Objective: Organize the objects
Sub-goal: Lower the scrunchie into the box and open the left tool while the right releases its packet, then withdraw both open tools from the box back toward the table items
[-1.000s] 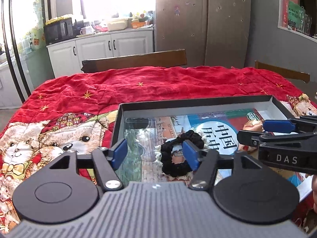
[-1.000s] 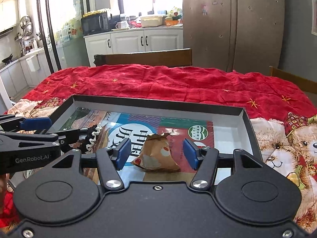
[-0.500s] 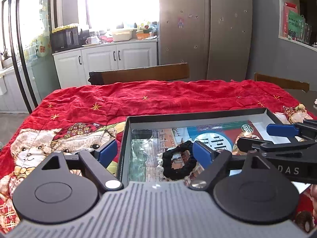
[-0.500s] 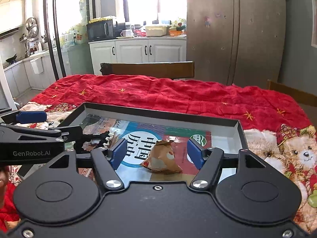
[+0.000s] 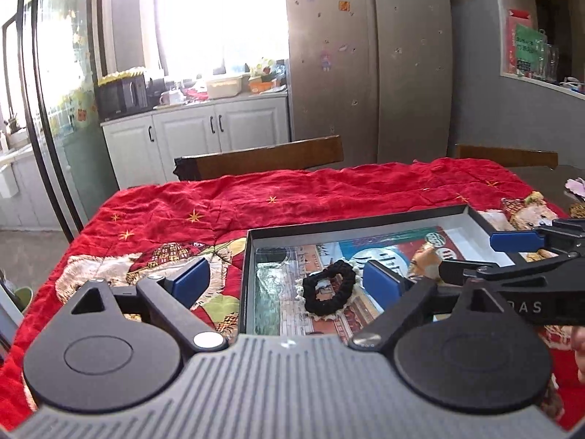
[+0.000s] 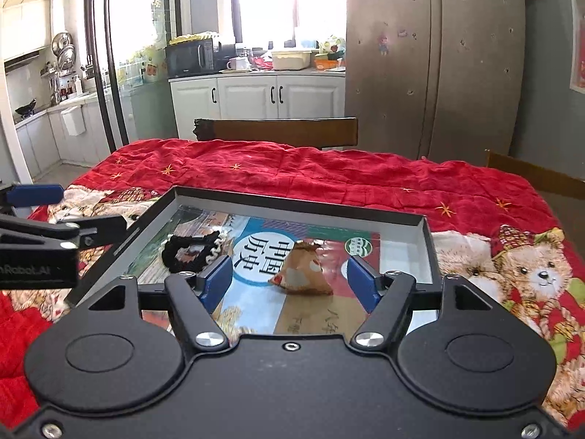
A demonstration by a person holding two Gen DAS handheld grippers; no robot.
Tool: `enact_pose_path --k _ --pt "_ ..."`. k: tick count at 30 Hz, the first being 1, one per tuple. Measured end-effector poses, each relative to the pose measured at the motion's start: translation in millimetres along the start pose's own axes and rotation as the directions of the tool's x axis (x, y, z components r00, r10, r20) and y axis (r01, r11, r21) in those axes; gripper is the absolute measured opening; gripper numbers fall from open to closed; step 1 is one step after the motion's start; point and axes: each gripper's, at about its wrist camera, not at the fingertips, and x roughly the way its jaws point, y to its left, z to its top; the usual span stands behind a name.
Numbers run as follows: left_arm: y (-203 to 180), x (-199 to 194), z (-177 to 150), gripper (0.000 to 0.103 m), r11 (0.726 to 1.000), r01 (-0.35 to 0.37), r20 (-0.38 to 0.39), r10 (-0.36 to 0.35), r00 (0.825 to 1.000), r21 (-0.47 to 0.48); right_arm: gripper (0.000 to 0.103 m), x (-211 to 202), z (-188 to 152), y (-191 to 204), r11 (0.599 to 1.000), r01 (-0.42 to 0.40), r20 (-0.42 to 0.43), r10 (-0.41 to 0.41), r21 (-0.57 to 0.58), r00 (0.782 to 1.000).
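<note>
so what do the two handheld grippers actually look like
Both are matte black plastic with blue rectangular finger pads and silver pivot screws. The left gripper has a grey ribbed body and white "GenRobot.AI" lettering on its side; the right gripper has a smooth black body, with "DAS" on its side.

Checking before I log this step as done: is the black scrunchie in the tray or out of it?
In. The black scrunchie lies flat on the book inside the tray; no gripper holds it.

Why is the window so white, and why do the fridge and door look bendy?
Left wrist view: sunlight overexposes the window; the fisheye lens bows the door frame. Right wrist view: the window glares too, and the fridge curves near the edge.
</note>
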Motion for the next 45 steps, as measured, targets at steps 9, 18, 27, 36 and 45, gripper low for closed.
enact_pose_path --k 9,18,27,36,45 --pt "-4 -45 -13 0.100 0.999 0.023 0.024 -0.024 0.999 0.047 0.069 -46 -12 8 0.999 -0.006 0.009 0.007 -0.040 1.000" --pt "-9 -86 -27 0.102 0.995 0.055 0.054 -0.059 0.997 0.081 0.073 -94 -21 15 0.997 -0.015 0.049 0.018 -0.069 0.999" --pt "-19 -121 -45 0.103 0.988 0.083 0.075 -0.094 0.993 0.133 0.075 -136 -44 14 0.997 -0.019 0.048 0.022 -0.073 0.999" --pt "-24 -145 -63 0.103 0.983 0.100 0.083 -0.113 0.990 0.151 0.077 -171 -73 13 0.997 -0.027 0.045 0.030 -0.069 0.999" --pt "-22 -156 -79 0.103 0.982 0.082 0.067 -0.095 0.993 0.170 0.079 -195 -99 8 0.998 -0.016 0.030 0.018 -0.056 0.999"
